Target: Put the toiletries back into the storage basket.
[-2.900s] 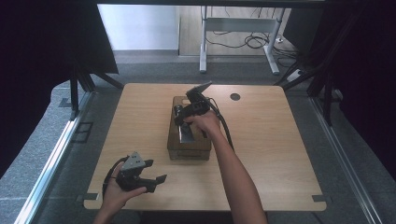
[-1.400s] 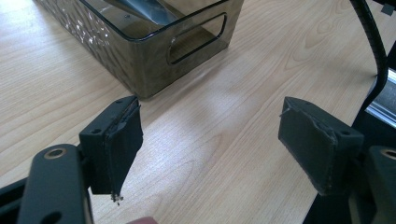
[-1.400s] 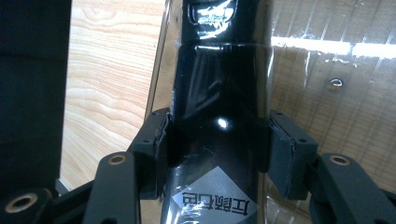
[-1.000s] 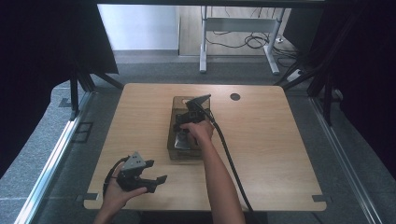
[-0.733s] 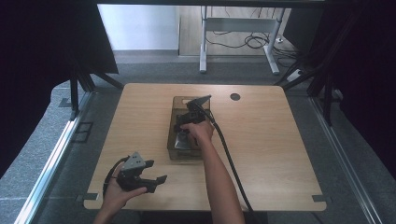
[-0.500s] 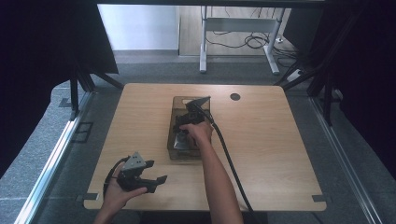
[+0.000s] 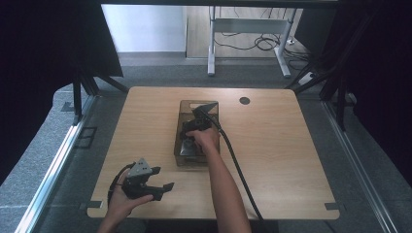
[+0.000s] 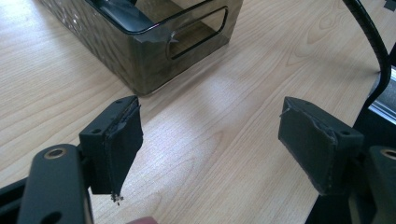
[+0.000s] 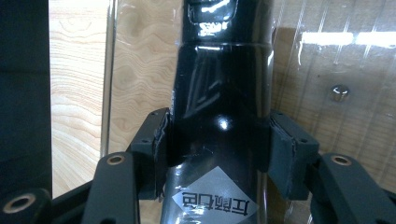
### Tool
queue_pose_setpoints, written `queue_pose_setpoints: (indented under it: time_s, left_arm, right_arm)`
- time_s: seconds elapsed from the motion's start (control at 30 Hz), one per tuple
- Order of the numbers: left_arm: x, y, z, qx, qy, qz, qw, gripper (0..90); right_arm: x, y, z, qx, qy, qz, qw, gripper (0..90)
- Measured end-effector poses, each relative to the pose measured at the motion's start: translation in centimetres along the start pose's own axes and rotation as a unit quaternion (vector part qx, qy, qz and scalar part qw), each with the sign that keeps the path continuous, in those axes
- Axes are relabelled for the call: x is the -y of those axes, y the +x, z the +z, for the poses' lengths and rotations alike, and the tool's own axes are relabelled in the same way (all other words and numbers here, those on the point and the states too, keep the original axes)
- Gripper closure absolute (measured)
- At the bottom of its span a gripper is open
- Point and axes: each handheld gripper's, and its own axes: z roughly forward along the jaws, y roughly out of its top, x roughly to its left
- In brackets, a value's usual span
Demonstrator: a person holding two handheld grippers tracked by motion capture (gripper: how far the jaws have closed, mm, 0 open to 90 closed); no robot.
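A: Right gripper (image 9: 217,144) down inside the smoky clear bin (image 7: 183,127) at mid-table — pads pressed on both sides of a glossy black bottle (image 9: 219,107) with a grey label

B: And the left gripper (image 8: 210,154)?

A: Jaws wide apart, nothing between them — it hovers over bare wooden table (image 7: 291,145) near the front edge, just short of the bin's end wall

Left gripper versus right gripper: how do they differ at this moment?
The left gripper is open, nothing but bare table between its pads; the right gripper is clamped on a glossy black bottle. The left gripper sits near the table's front edge, apart from the clear bin; the right gripper reaches down into that bin. Both have black padded jaws.
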Motion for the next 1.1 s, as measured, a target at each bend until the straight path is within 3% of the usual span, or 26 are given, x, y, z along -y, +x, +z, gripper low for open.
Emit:
queue_pose_setpoints:
  time_s: [0.4,0.53,0.7,0.83,0.97,1.1]
  left_arm:
    - [0.0,0.0,0.0,-0.001,-0.001,0.0,1.0,22.1]
    - [0.0,0.0,0.0,-0.001,-0.001,0.0,1.0,22.1]
    - [0.1,0.0,0.1,0.0,0.001,0.0,1.0,22.1]
    - [0.0,0.0,0.1,0.0,0.001,0.0,1.0,22.1]
    - [-0.1,0.0,0.2,0.001,0.001,-0.002,1.0,22.1]
    - [-0.1,0.1,0.2,-0.002,0.001,-0.005,1.0,22.1]
  right_arm:
    - [0.1,0.0,0.5,0.012,0.005,0.003,0.9999,44.7]
    - [0.2,0.1,0.5,0.034,0.008,-0.001,0.9994,44.0]
    - [0.2,0.4,-0.5,0.024,0.0,-0.002,0.9997,42.9]
    - [0.2,0.6,-1.5,0.031,-0.007,-0.012,0.9994,41.5]
    - [0.2,0.9,-2.6,0.04,-0.012,-0.03,0.9987,39.9]
    - [0.3,0.8,-3.7,0.035,-0.02,-0.045,0.9982,39.6]
